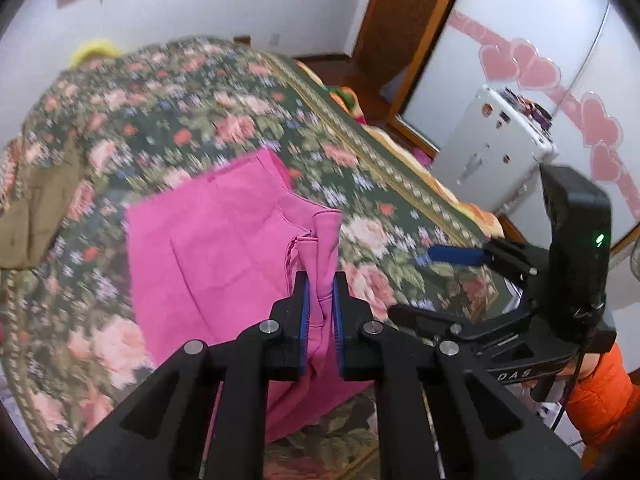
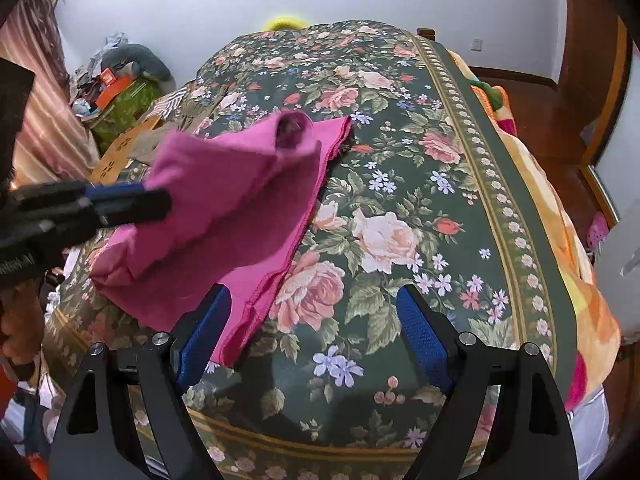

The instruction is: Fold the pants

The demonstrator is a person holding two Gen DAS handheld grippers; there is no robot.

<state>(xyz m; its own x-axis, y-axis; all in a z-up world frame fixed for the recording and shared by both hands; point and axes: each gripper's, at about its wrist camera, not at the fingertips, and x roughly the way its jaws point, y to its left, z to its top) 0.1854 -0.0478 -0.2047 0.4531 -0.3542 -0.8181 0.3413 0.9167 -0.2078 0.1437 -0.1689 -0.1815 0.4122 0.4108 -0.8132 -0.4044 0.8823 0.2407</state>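
Pants, pink, lie on the floral bedspread, left of its middle, part folded, more folds left by my read. Left gripper clamps a bunched pants edge, lifted. Right gripper gapes empty over bare spread, just beside the hem. Free room rightward to the bordered bed edge.

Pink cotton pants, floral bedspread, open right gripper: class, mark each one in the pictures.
Pink cotton pants [image 1: 224,248]: left wrist view, on the flat panel lying on the bed.
Floral bedspread [image 2: 400,184]: right wrist view, on bare dark-green fabric.
Right gripper [image 2: 316,332]: right wrist view, midway between its blue-padded fingertips.
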